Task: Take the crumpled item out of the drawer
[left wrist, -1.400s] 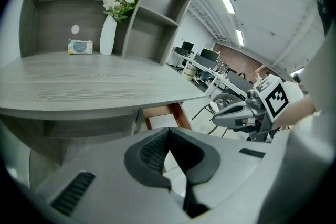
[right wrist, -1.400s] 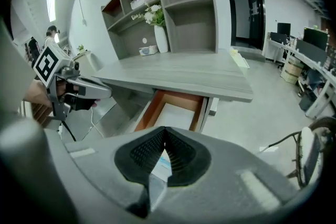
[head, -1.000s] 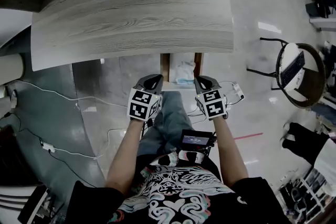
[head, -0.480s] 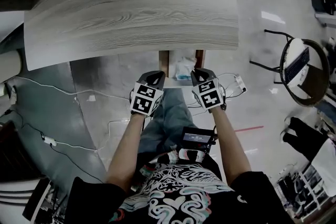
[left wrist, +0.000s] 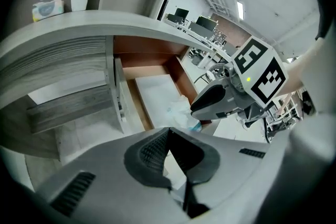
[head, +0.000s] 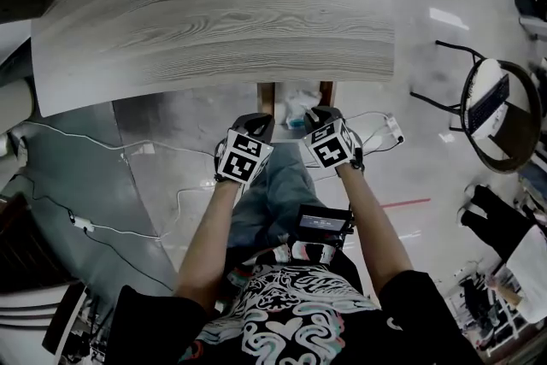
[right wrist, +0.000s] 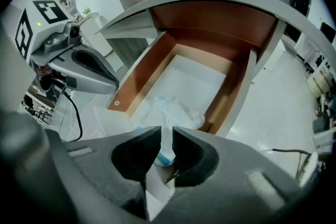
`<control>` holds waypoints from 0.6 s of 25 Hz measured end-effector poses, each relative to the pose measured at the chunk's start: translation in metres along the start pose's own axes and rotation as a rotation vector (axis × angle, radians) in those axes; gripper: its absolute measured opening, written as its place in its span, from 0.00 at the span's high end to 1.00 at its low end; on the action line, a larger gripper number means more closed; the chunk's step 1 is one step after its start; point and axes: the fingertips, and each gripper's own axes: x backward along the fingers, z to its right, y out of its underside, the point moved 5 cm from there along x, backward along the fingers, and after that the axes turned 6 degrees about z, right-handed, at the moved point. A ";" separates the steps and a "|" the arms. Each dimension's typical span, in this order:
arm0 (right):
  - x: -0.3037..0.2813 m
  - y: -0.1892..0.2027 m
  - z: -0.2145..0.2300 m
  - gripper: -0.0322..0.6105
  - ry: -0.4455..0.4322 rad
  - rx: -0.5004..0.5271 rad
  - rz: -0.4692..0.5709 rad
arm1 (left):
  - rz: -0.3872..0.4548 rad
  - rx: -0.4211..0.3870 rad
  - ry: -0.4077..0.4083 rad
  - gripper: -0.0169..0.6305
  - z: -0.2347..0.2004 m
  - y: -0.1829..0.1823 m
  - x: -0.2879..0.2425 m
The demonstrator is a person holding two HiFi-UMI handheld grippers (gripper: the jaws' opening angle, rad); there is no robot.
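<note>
Grey wood-grain desk (head: 214,21) overhangs the pulled-out drawer (right wrist: 140,68). The crumpled item (right wrist: 176,110) lies alone at the drawer's front right. The right gripper (right wrist: 167,136) is nearer, above the drawer's front, jaws a narrow slit apart, item just ahead. The left gripper (left wrist: 168,131) hangs left of the drawer's front, jaws together, empty.

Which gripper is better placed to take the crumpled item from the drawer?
The right gripper. The crumpled item lies straight ahead of its slightly parted jaws, at the near end of the drawer. The left gripper has its jaw tips together and the item off to its right.
</note>
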 end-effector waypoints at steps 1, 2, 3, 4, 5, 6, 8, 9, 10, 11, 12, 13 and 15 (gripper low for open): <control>-0.002 0.000 0.000 0.87 -0.002 0.001 -0.007 | -0.002 -0.005 0.001 0.97 0.000 -0.002 0.000; -0.004 0.001 0.000 0.87 -0.005 0.002 -0.015 | -0.003 -0.008 0.001 0.97 0.001 -0.004 0.000; -0.006 0.001 0.000 0.87 -0.007 0.003 -0.022 | -0.005 -0.011 0.003 0.97 0.001 -0.006 -0.001; -0.007 0.001 0.000 0.87 -0.008 0.005 -0.028 | -0.008 -0.014 0.004 0.97 0.001 -0.006 -0.002; -0.008 0.001 -0.001 0.87 -0.008 0.010 -0.032 | -0.012 -0.016 0.005 0.97 0.001 -0.006 -0.002; -0.009 0.001 -0.001 0.87 -0.006 0.013 -0.036 | -0.015 -0.017 0.005 0.97 0.001 -0.006 -0.003; -0.011 0.001 0.000 0.87 -0.004 0.011 -0.037 | -0.017 -0.017 0.004 0.97 0.001 -0.007 -0.004; -0.012 0.001 0.000 0.87 -0.005 0.005 -0.036 | -0.017 -0.018 0.005 0.97 0.001 -0.007 -0.005; -0.012 0.001 0.000 0.87 -0.006 -0.001 -0.035 | -0.016 -0.018 0.006 0.97 0.001 -0.007 -0.005; -0.012 0.000 0.000 0.87 -0.006 -0.003 -0.034 | -0.016 -0.016 0.006 0.97 0.001 -0.007 -0.005; -0.013 -0.001 0.000 0.87 -0.006 -0.002 -0.035 | -0.018 -0.014 0.006 0.97 0.000 -0.007 -0.006; -0.013 -0.001 0.001 0.87 -0.003 0.002 -0.036 | -0.019 -0.011 0.005 0.97 0.000 -0.006 -0.006; -0.014 -0.002 0.002 0.87 0.008 0.012 -0.039 | -0.017 -0.008 0.000 0.97 0.000 -0.006 -0.005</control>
